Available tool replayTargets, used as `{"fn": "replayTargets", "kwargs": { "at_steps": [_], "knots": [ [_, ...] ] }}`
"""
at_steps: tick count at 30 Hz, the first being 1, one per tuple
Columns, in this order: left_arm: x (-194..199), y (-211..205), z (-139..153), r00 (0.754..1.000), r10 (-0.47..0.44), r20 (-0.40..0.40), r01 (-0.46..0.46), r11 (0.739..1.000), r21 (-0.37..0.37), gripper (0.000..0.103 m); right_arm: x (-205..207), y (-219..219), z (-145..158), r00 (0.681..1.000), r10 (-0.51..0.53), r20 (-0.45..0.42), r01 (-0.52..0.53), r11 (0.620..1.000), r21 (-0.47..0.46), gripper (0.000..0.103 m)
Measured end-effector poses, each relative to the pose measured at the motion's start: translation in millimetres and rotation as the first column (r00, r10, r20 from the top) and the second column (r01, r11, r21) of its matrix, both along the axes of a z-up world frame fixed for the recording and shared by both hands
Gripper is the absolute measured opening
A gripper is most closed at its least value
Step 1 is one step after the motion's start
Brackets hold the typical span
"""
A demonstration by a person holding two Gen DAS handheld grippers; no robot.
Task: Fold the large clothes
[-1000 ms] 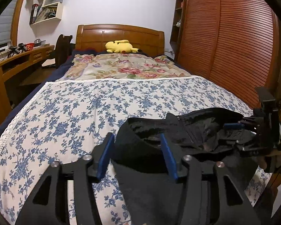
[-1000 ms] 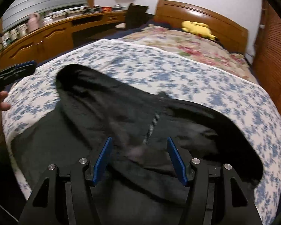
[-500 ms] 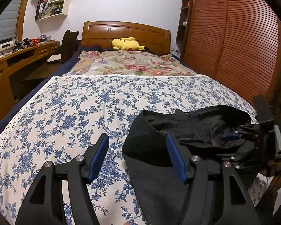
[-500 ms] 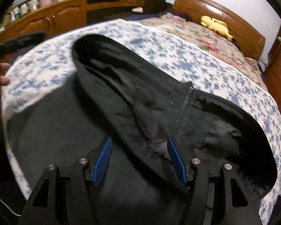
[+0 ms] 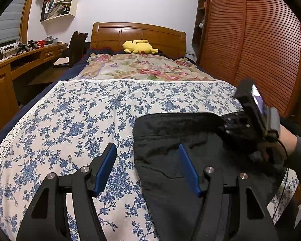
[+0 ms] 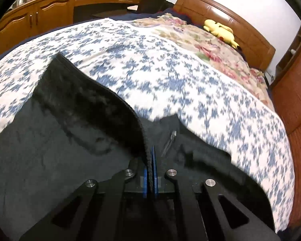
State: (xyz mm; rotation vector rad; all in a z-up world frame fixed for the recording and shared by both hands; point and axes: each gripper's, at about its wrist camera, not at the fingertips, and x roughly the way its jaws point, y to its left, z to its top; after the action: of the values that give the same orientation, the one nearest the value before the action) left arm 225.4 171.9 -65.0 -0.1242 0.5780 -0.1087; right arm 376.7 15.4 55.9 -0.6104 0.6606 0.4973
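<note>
Black jacket (image 5: 180, 152) lies on the floral bedspread (image 5: 74, 120) under the left gripper (image 5: 148, 166), whose jaws gape around its edge without pressing, while the right wrist view shows the right gripper (image 6: 150, 160) clamped on its ribbed hem (image 6: 130, 108).

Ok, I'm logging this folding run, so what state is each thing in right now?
Left gripper: open, holding nothing, one finger over the garment's edge.
Right gripper: shut on the garment's ribbed edge.
Black garment: unfolded, rumpled, lying at the bed's near end.
Wardrobe doors: closed.
Plush toy: lying by the headboard.
</note>
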Motion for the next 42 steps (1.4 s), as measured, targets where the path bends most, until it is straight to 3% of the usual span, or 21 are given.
{"fn": "replayTargets", "kwargs": {
  "at_steps": [8,10,12,15,21,24,27,36,42],
  "knots": [
    [4.2,-7.2,-4.9,1.000,-0.022,-0.007,0.022,1.000,0.004,0.065,28.2,30.4,-12.9,1.000,-0.026,0.005,0.027,0.999,-0.036,0.008],
    [5.6,-10.3,-5.2,1.000,-0.030,-0.008,0.030,1.000,0.005,0.065,36.1,28.9,-10.0,0.998,-0.062,-0.010,0.062,0.998,-0.013,0.025],
    [7.0,-14.7,-4.8,0.999,-0.040,-0.006,0.040,0.999,0.007,0.065,35.9,19.3,-0.5,0.995,-0.097,0.028,0.097,0.995,0.016,0.048],
    [9.0,-24.9,-3.5,0.998,-0.058,-0.001,0.059,0.998,0.011,0.065,34.9,-2.9,20.8,0.988,-0.145,0.060,0.139,0.986,0.091,0.060],
    [10.1,-49.4,-1.7,0.994,-0.105,0.005,0.105,0.994,0.025,0.065,3.0,-69.2,58.3,0.963,-0.227,0.143,0.198,0.961,0.195,0.062],
    [9.7,-61.4,-2.9,0.991,-0.130,0.003,0.130,0.991,0.037,0.065,-22.4,-105.2,65.1,0.958,-0.246,0.145,0.207,0.949,0.240,0.064],
    [9.8,-72.3,-6.0,0.988,-0.151,-0.004,0.151,0.987,0.048,0.065,-38.5,-135.6,58.0,0.954,-0.268,0.137,0.233,0.946,0.226,0.064],
    [10.1,-90.8,-12.2,0.983,-0.184,-0.021,0.184,0.981,0.065,0.065,-17.0,-180.1,7.3,0.932,-0.363,-0.001,0.357,0.917,0.178,0.064],
    [9.7,-92.9,-15.6,0.982,-0.185,-0.029,0.187,0.980,0.073,0.065,31.2,-186.7,-3.7,0.922,-0.364,-0.131,0.386,0.890,0.245,0.063]
  ]
}}
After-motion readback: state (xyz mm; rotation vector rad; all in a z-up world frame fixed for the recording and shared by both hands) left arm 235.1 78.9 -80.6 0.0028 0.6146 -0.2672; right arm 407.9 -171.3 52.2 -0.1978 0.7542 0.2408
